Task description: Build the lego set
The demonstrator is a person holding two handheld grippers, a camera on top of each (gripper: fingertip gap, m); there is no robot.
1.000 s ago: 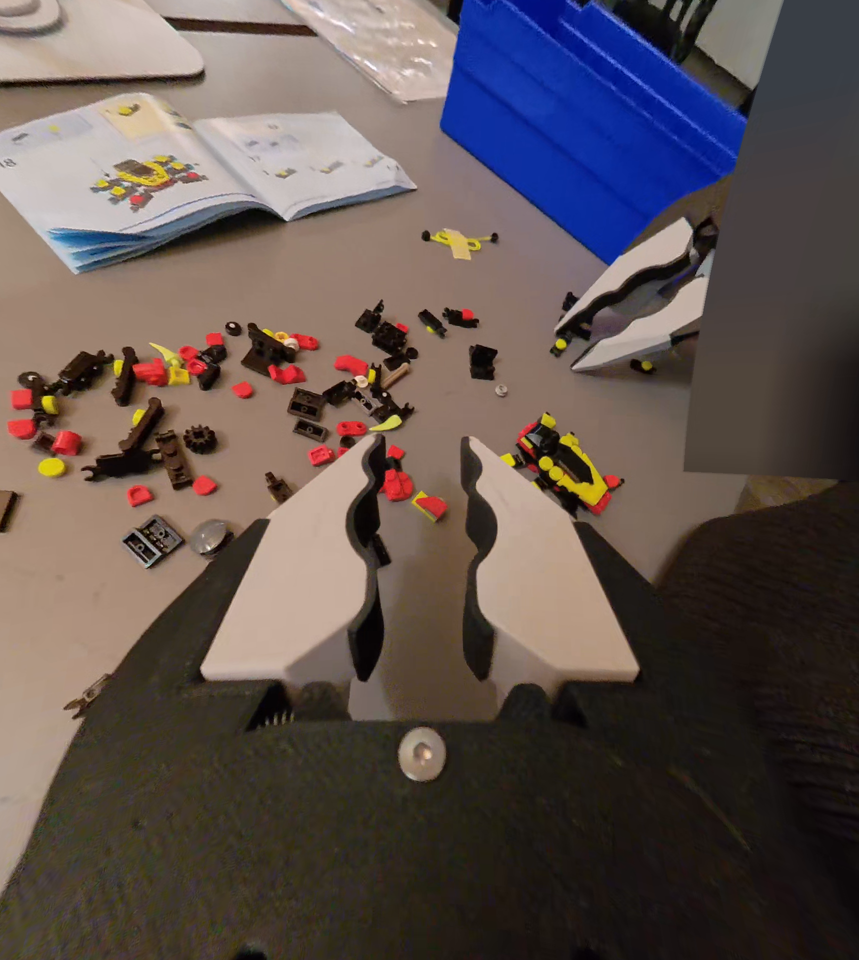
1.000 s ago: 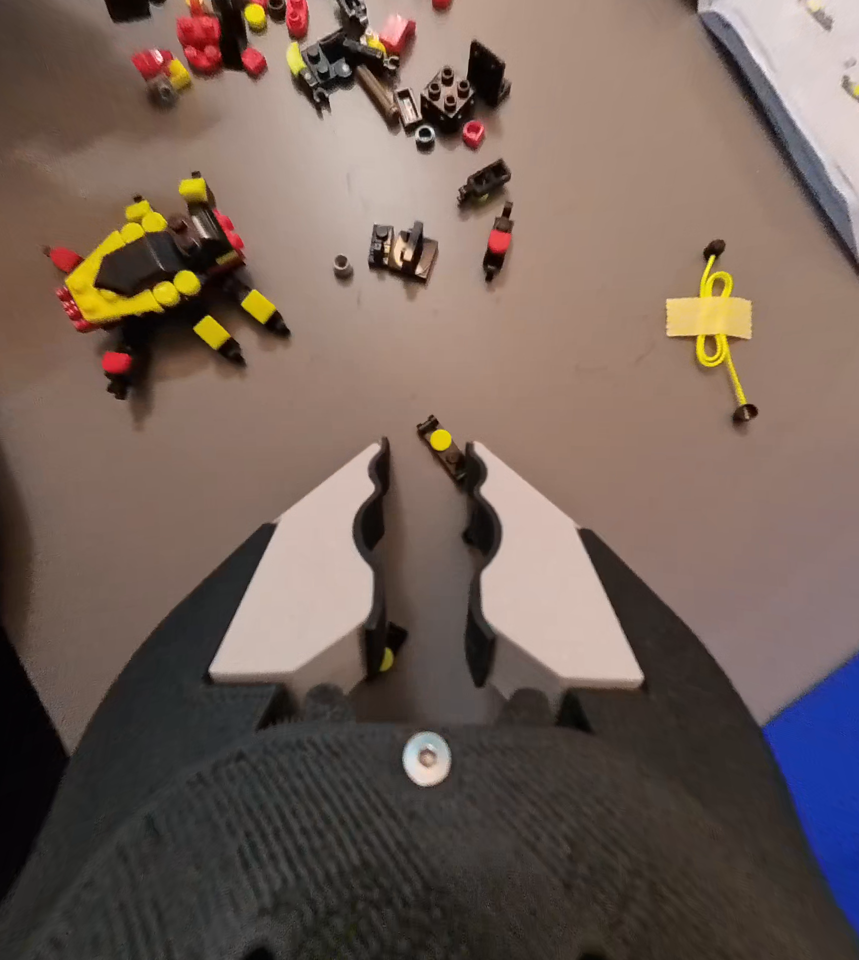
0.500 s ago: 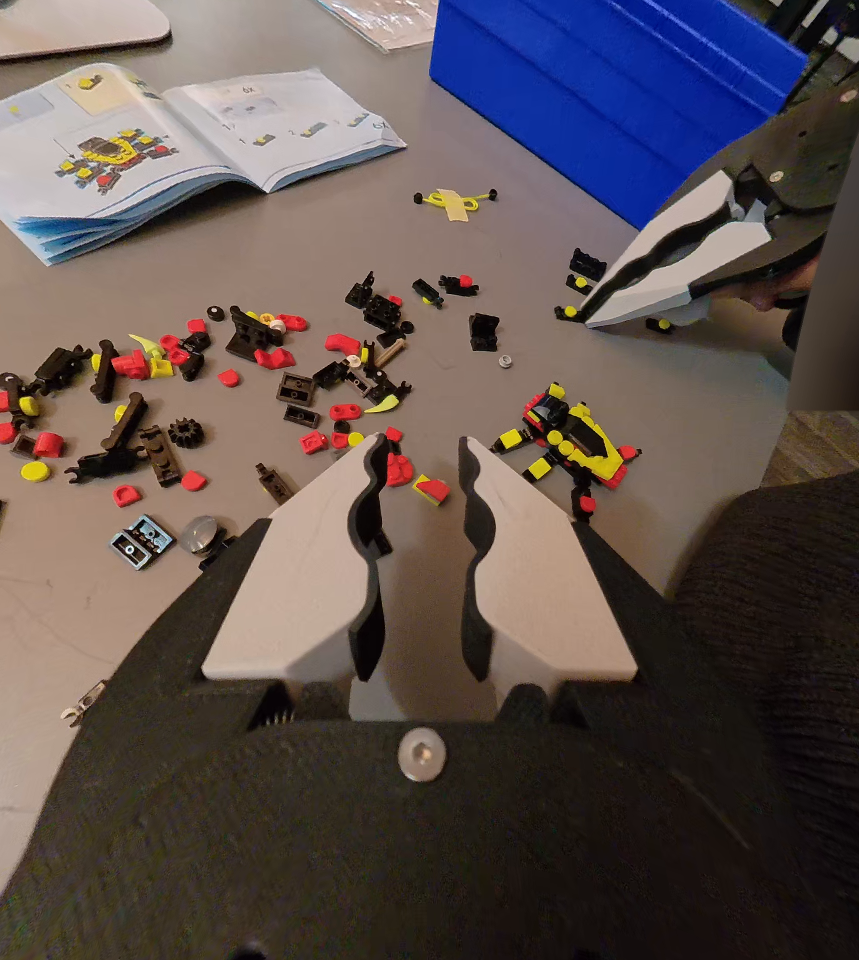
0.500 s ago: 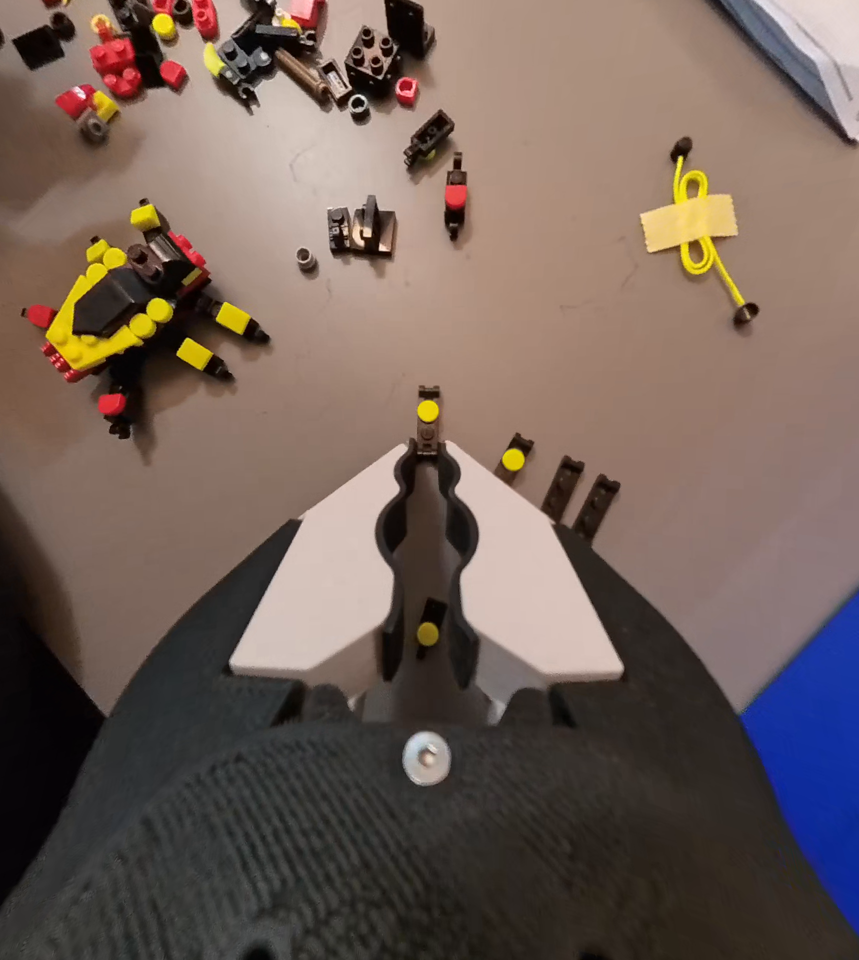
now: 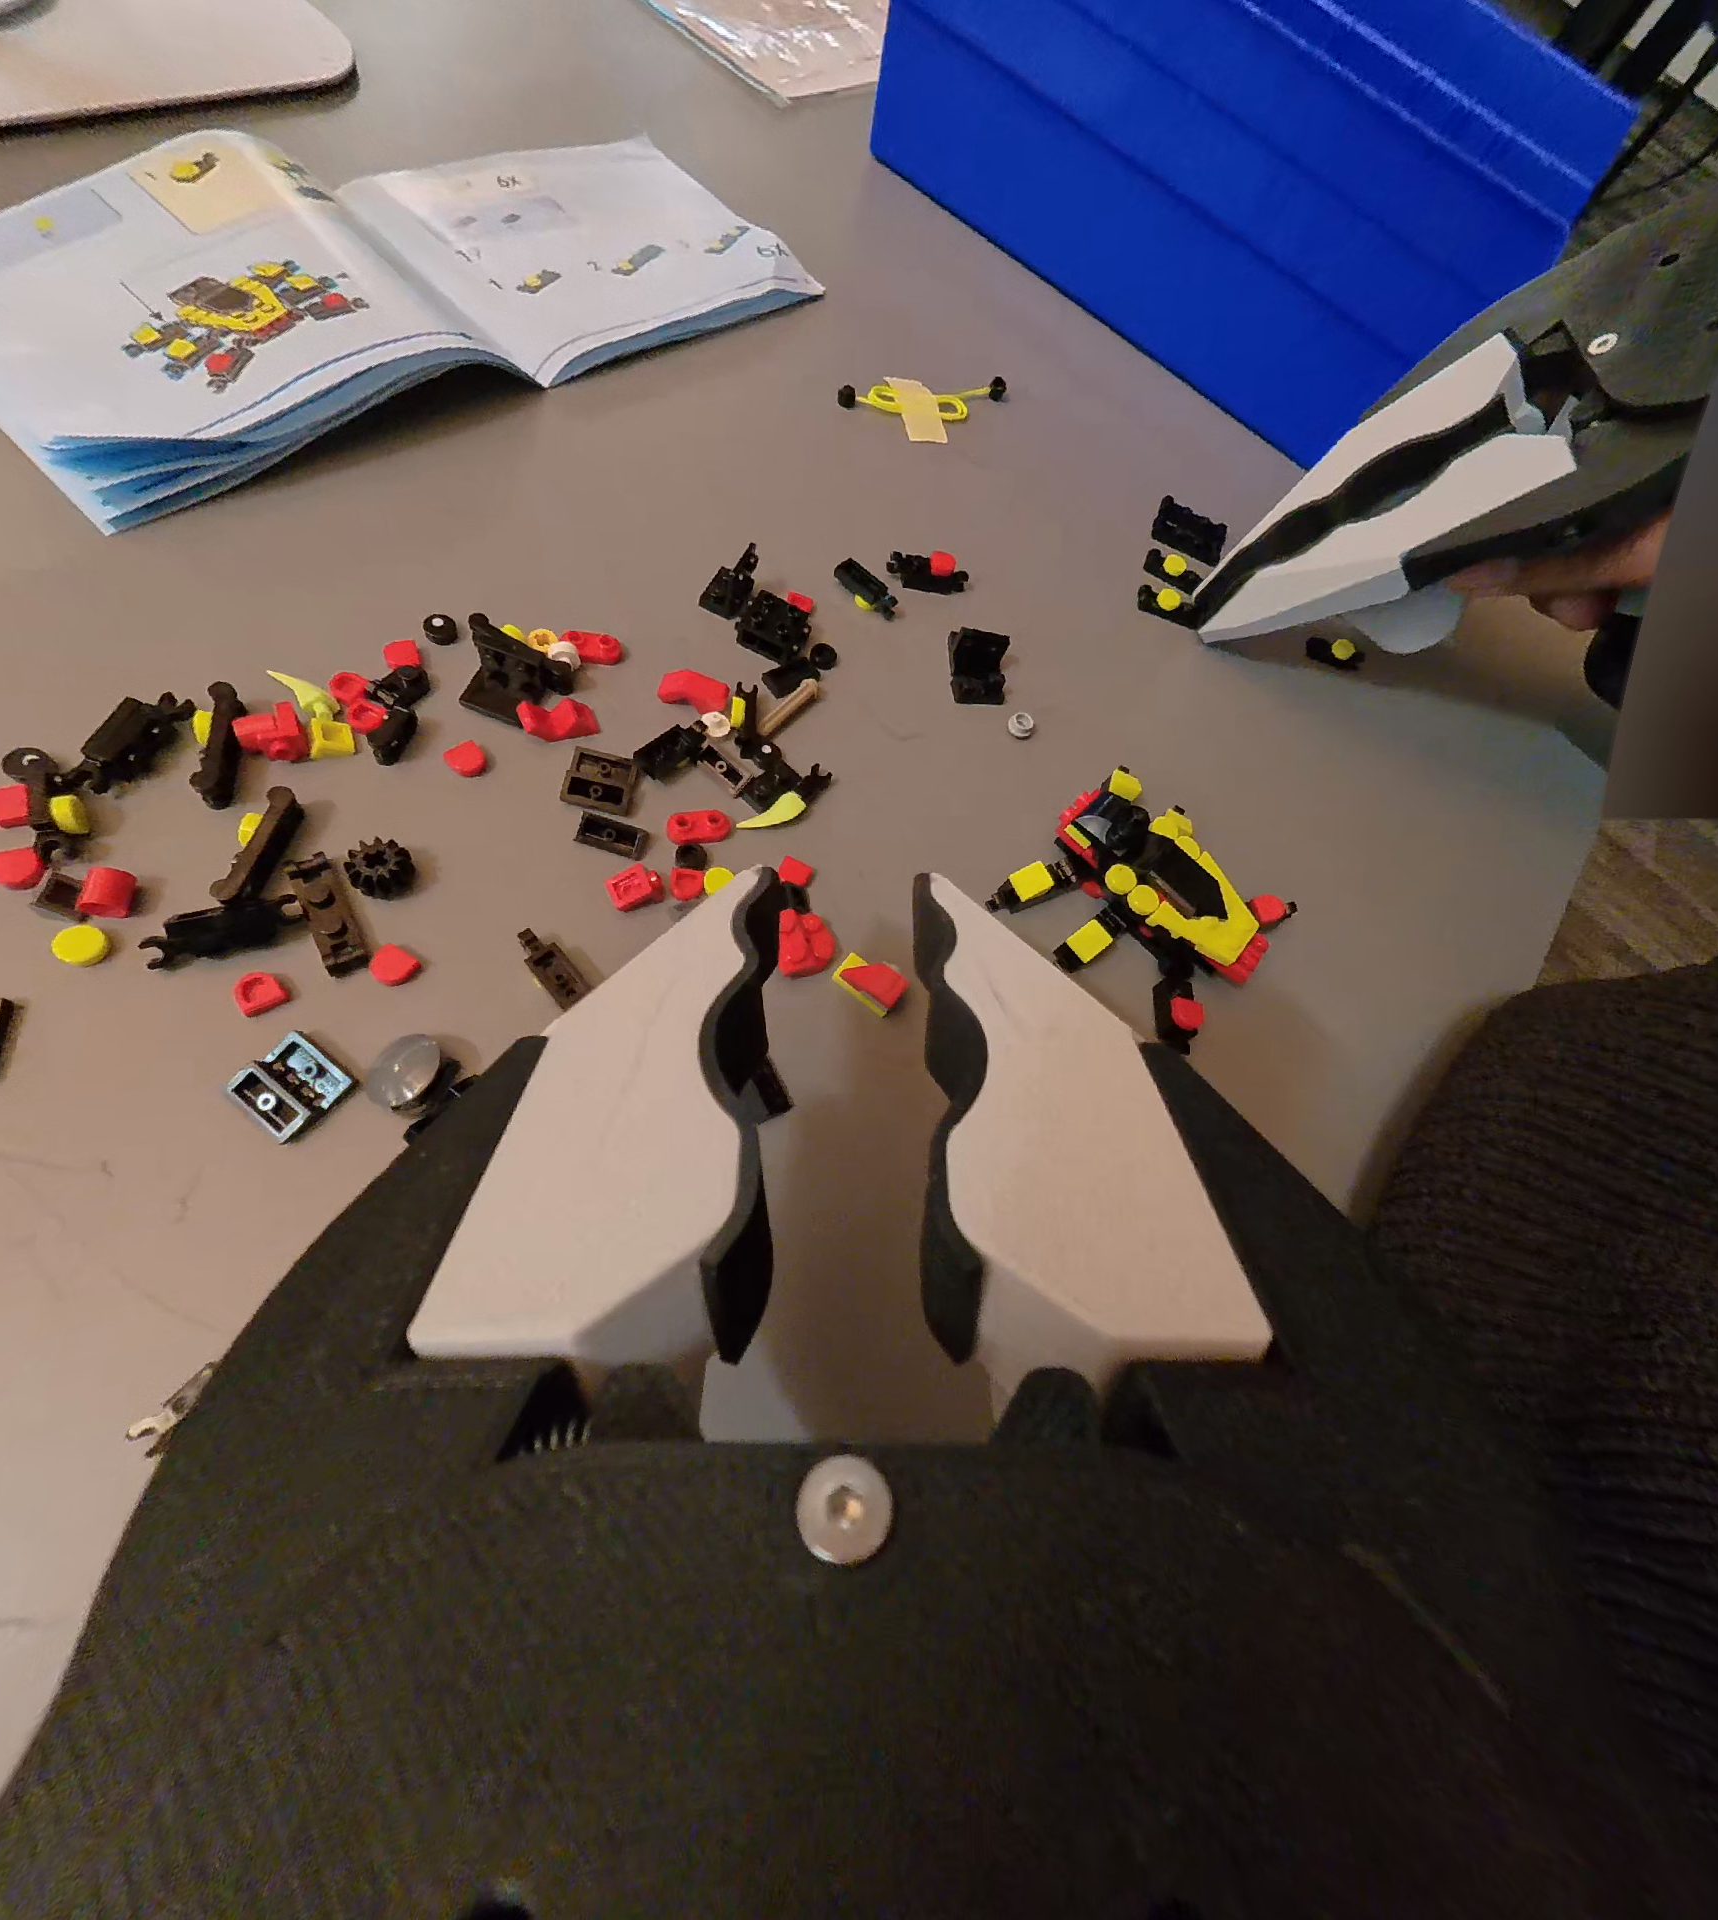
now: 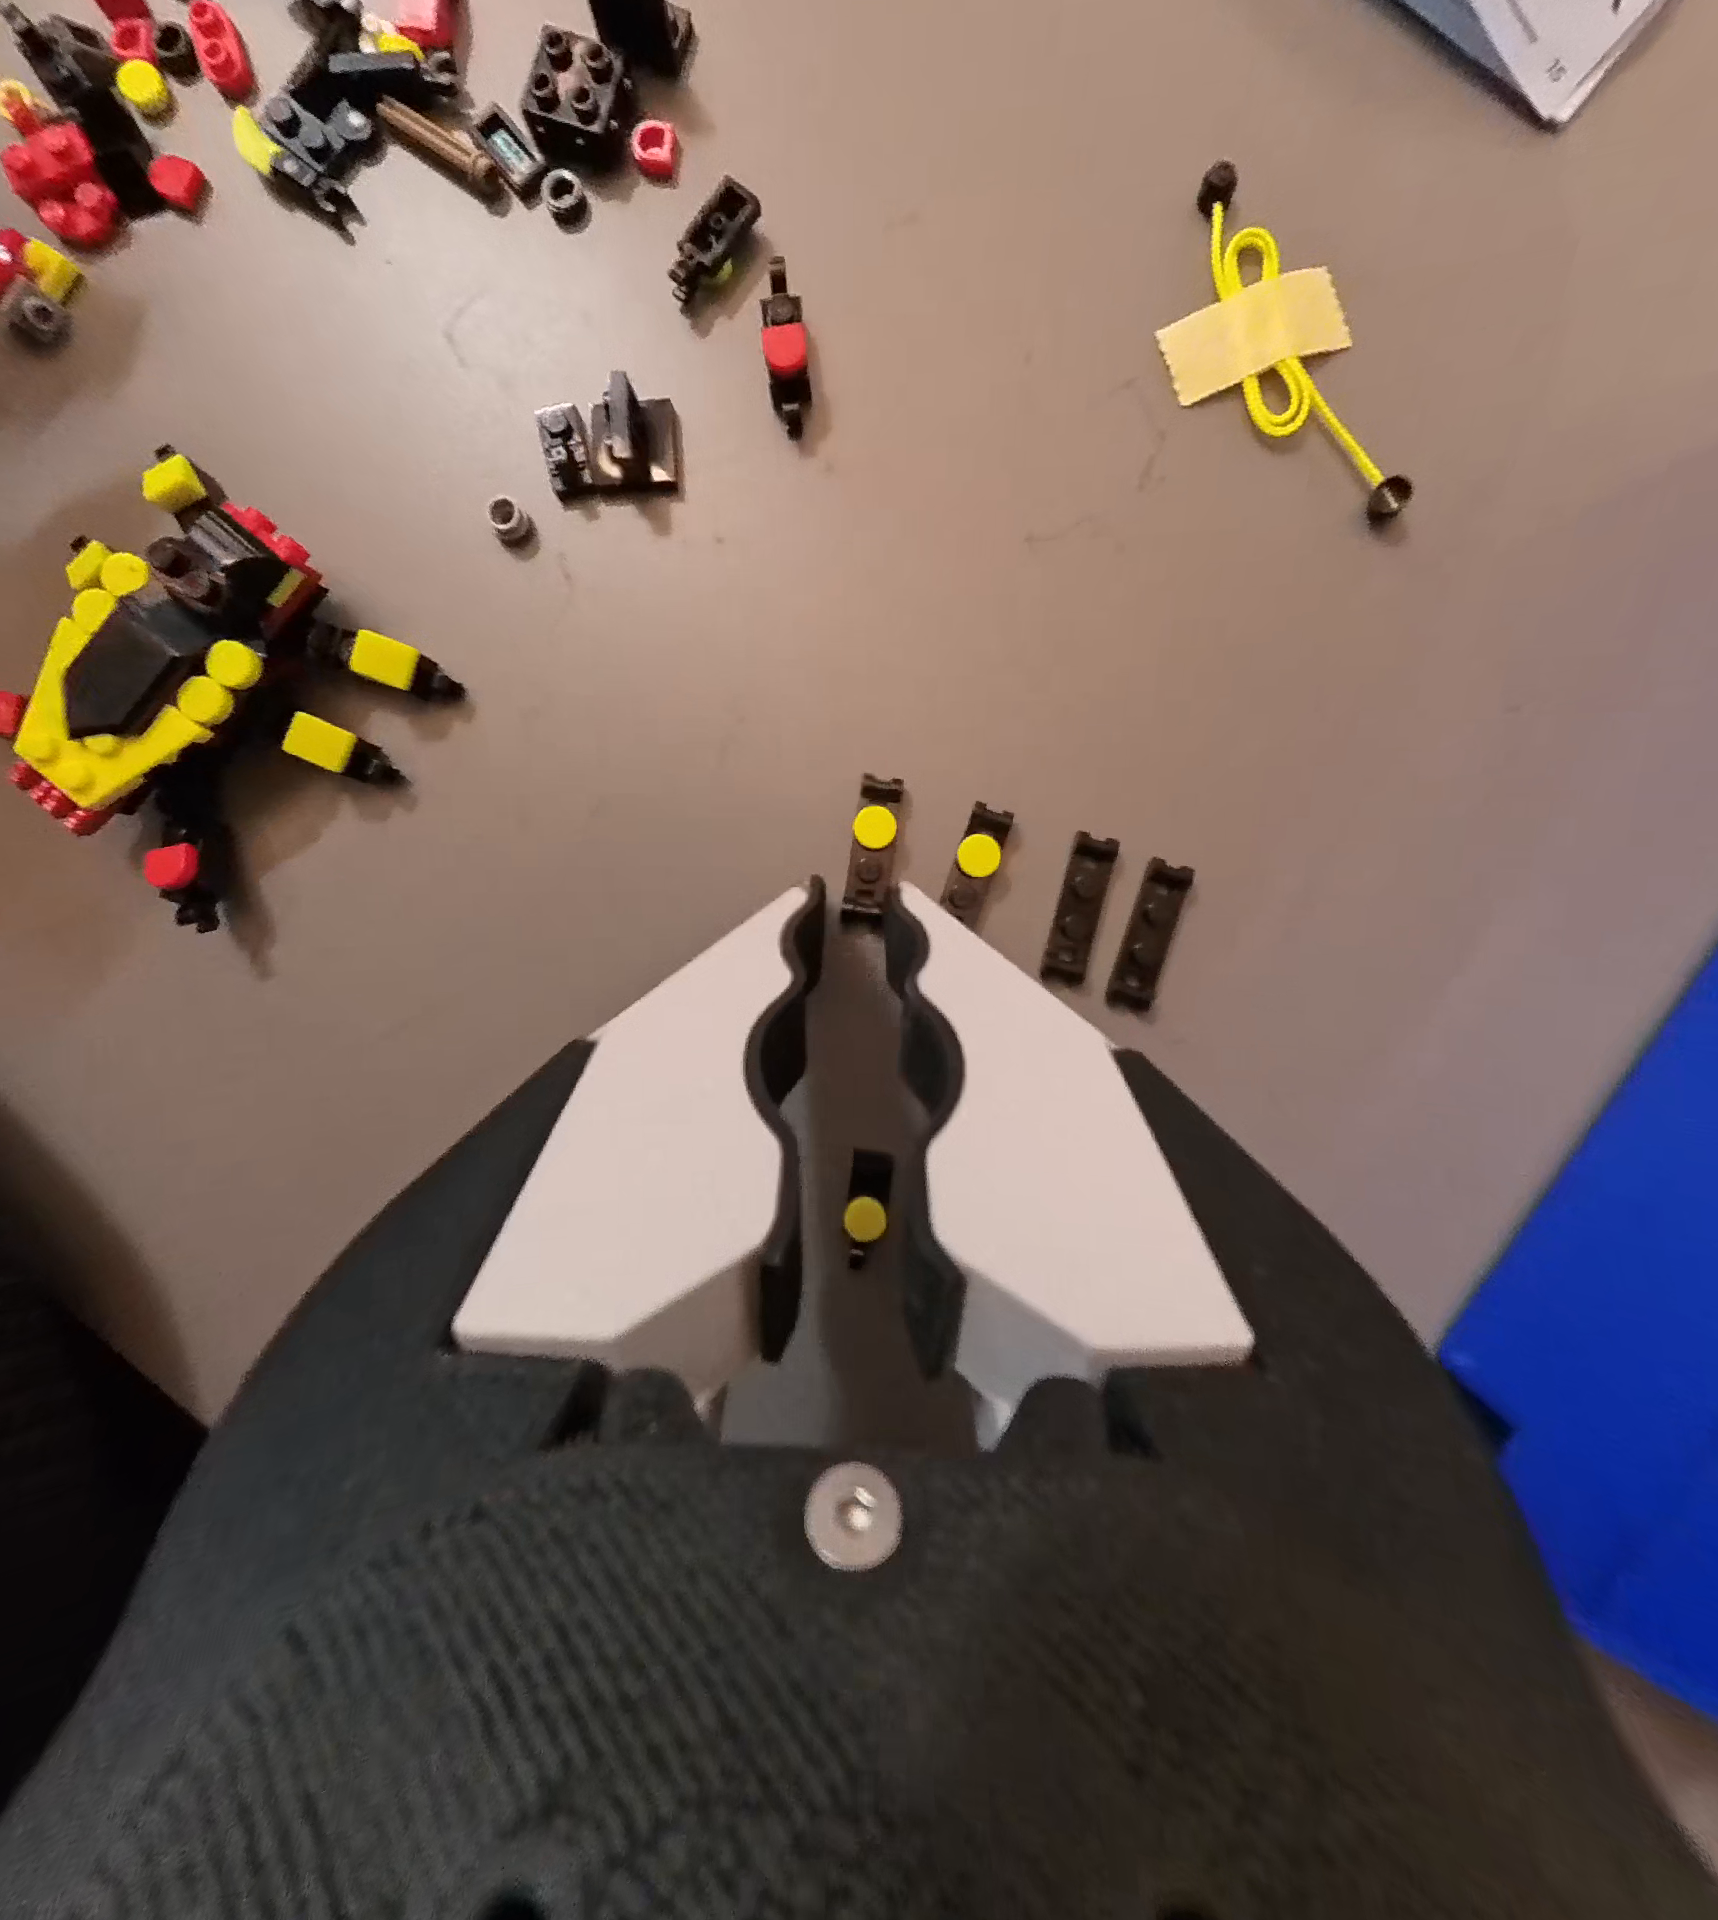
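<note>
Where wavy-edged gripper (image 6: 860, 896) meets: flat plate (image 6: 870, 847).

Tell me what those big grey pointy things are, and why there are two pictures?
They are grabbers, one in each of a person's hands. Each carries a camera looking along its two grey fingers, so each gives one picture. The left gripper is open and empty above loose red, black and yellow bricks. The right gripper has closed its tips on the end of a small black plate with a yellow dot. Three similar plates lie beside it. On the grey table you also see a half-built yellow model, an open instruction booklet and a blue bin.
</note>
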